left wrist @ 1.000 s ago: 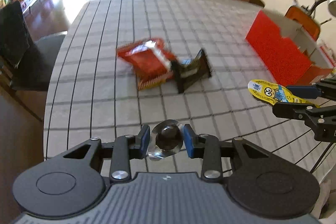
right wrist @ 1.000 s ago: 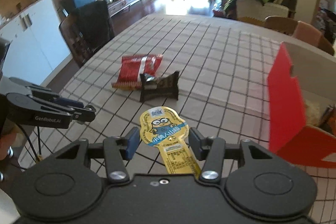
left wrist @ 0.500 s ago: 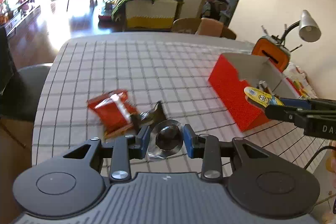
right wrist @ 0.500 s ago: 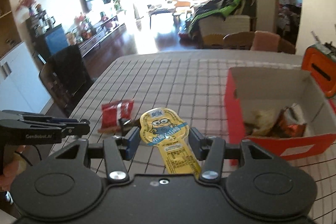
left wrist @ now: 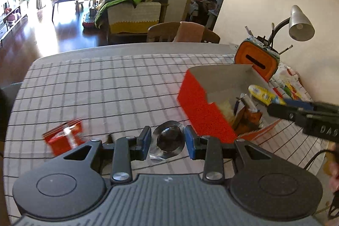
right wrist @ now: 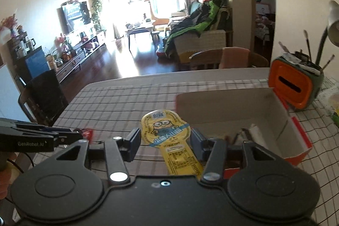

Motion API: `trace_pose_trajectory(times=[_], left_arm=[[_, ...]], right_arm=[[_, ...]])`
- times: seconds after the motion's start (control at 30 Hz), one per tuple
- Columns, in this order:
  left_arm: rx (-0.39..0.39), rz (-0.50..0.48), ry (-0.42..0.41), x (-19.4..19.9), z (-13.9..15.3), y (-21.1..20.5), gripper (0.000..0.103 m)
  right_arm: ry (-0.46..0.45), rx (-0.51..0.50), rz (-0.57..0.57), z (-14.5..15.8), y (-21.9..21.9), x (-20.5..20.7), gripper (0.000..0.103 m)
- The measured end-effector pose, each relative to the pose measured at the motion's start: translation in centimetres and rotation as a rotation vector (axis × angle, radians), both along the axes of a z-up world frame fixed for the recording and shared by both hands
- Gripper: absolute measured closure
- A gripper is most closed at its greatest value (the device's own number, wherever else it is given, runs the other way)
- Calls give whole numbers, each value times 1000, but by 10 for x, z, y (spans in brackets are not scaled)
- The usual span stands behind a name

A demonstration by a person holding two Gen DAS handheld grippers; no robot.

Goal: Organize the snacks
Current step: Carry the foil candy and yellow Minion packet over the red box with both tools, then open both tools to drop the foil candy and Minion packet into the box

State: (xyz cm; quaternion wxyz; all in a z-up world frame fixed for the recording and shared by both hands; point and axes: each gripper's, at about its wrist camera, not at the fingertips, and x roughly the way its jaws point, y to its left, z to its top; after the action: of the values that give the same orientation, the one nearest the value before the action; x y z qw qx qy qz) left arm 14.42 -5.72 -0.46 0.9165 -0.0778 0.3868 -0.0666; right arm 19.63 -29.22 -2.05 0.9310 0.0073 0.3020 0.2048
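My left gripper (left wrist: 168, 140) is shut on a clear jelly cup with a dark centre (left wrist: 168, 140), held above the table just left of the red snack box (left wrist: 203, 107). My right gripper (right wrist: 165, 139) is shut on a yellow Minion snack pack (right wrist: 167, 132); in the left wrist view that pack (left wrist: 262, 94) hangs over the open box. The box (right wrist: 233, 111) holds several snack packets (left wrist: 247, 113). A red snack bag (left wrist: 63, 137) lies on the table to the left. The left gripper (right wrist: 63, 137) shows at the left of the right wrist view.
The round table has a checked cloth (left wrist: 106, 88). An orange holder with pens (left wrist: 256, 60) and a desk lamp (left wrist: 300, 24) stand behind the box by the wall. A wooden chair (left wrist: 182, 33) stands at the table's far side, a dark chair (right wrist: 42, 99) at its left.
Both grippers have risen and moved right toward the red box with their snacks. The yellow pack is now over the box opening. The dark wrapper beside the red bag has dropped out of sight.
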Motion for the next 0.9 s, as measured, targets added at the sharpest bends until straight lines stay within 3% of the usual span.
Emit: trace_pose_trajectory(times=[0.2,0.4,0.53,0.9], left_arm=[[24,-20,17,40,-1,-51,70],[8,-22,90,77,-16,-93,70],[47,-36,121,98,-27,-120,70],[180,-107,180,136,-53,-179,69]], right_arm=[[20,4,-37,-11,-44,34,53],[57,-1,-75,-31,-82,64,53],[79,-31,-71,-44,-102,79,53],[117,-112,-12,-69,-102,111,53]])
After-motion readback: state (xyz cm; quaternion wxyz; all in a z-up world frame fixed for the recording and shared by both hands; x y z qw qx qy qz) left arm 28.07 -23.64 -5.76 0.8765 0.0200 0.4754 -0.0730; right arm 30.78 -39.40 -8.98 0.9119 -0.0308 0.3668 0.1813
